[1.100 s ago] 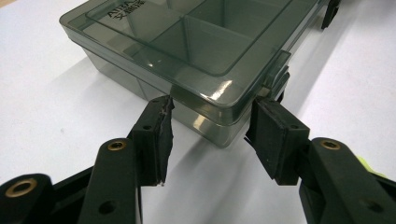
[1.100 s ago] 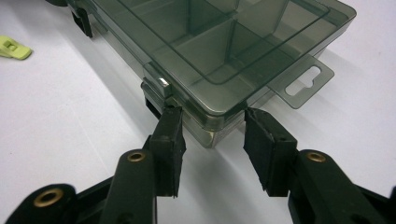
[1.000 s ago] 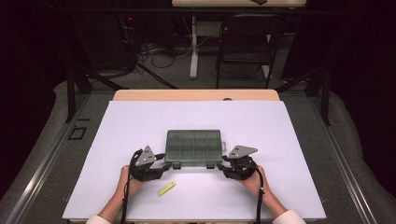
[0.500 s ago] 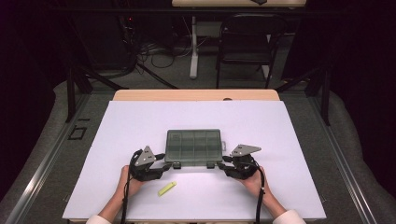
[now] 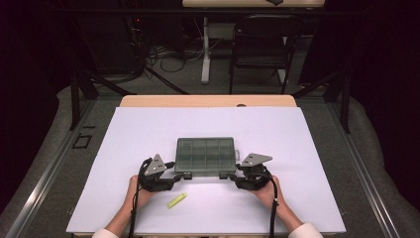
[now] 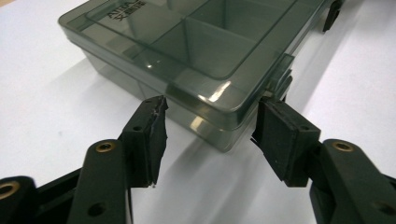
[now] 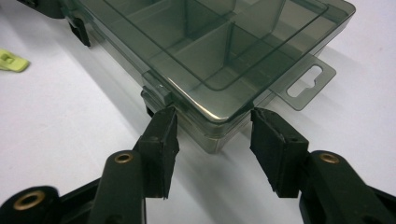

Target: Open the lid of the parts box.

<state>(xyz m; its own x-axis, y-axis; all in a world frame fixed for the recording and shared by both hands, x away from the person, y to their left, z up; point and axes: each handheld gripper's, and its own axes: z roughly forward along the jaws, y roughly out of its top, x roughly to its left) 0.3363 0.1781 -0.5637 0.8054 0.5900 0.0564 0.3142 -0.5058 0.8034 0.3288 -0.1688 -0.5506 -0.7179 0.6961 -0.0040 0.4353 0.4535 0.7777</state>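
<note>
A smoky grey see-through compartment box (image 5: 205, 154) lies shut on the white table cover, its lid down over several empty cells. My left gripper (image 5: 177, 178) stands open at its near left corner. In the left gripper view that corner of the box (image 6: 201, 51) sits between the spread jaws of the left gripper (image 6: 212, 116), beside a latch. My right gripper (image 5: 233, 178) is open at the near right corner. There the box (image 7: 219, 51) pokes its corner between the jaws of the right gripper (image 7: 215, 123). Neither pair of jaws is closed on the box.
A small yellow-green clip (image 5: 177, 200) lies on the white sheet near the left hand, also seen as the clip (image 7: 11, 60) at the far left. A hang tab (image 7: 306, 77) sticks out of the box's right side. A black chair (image 5: 257, 47) stands beyond the table.
</note>
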